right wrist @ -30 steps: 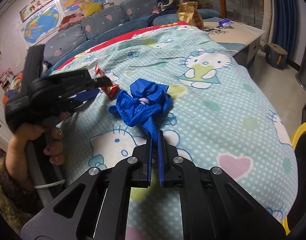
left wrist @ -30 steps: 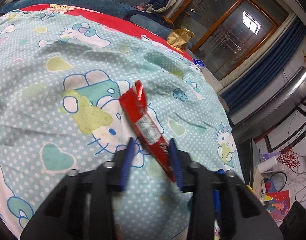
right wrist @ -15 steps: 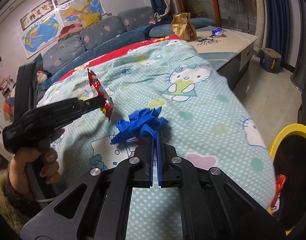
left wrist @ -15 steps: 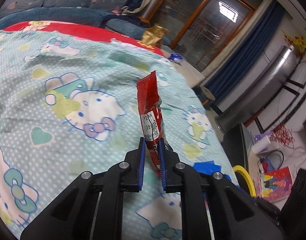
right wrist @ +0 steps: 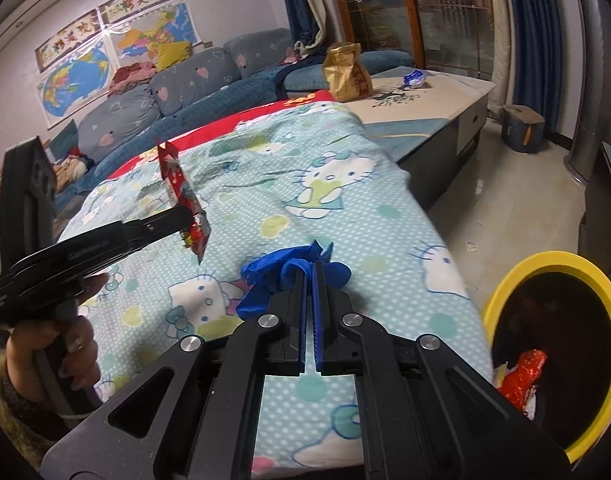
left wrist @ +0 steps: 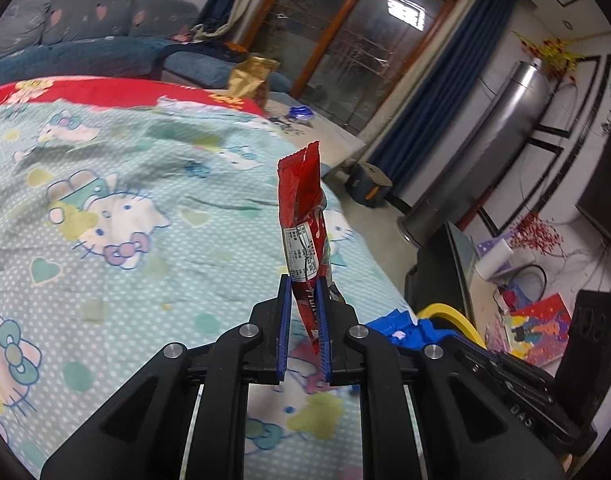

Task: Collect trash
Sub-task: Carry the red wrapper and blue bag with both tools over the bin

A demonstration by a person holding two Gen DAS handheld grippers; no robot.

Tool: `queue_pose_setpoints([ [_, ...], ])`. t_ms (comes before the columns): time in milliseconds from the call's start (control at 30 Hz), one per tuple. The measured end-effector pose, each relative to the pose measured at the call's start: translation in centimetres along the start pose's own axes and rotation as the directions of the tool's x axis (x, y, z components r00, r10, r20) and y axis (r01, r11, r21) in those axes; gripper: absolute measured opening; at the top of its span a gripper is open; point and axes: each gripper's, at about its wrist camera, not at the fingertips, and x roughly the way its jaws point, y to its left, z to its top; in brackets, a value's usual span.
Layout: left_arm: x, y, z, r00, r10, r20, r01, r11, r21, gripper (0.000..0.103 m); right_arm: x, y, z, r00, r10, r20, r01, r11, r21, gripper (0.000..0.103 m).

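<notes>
The bed cover (right wrist: pixel 345 208), pale green with white dots and cartoon cats, spreads under both my tools and fills most of each view; beyond it runs a grey-blue sofa (right wrist: pixel 193 80) with heart-print cushions, and maps (right wrist: pixel 105 56) hang on the wall behind; a low cabinet (right wrist: pixel 437 96) stands at the bed's far corner with a gold bag (right wrist: pixel 345 74) upright on it. To my right, beside the bed's edge, sits the yellow-rimmed bin (right wrist: pixel 561 264), its inside dark, with a crumpled red wrapper (right wrist: pixel 521 376) already lying in it. My left gripper (left wrist: pixel 304 304) is clamped on the red snack wrapper (left wrist: pixel 301 216), pinching its lower end so the pack stands upright above the blue pads, clear of the cover; my left hand (right wrist: pixel 61 344) wraps the handle. My right gripper (right wrist: pixel 309 280) is pressed together on the crumpled blue glove (right wrist: pixel 281 272), which bunches around the fingertips above the cover, near the bin.
</notes>
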Motion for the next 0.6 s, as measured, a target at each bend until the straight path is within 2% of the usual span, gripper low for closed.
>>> queue_pose_setpoints([
  [233, -0.4, -2.8, -0.8, 0.999, -0.043, -0.01, 0.043, 0.997, 0.067, 0.012, -1.7, -1.5, 0.1, 0.999, -0.021, 0.033, 0.021, 1.0, 0.024, 0.001],
  [600, -0.8, -5.1, -1.6, 0.996, -0.082, -0.018, 0.083, 0.99, 0.116, 0.012, -3.9, -3.4, 0.1, 0.996, -0.052, 0.074, 0.047, 0.997, 0.061, 0.001],
])
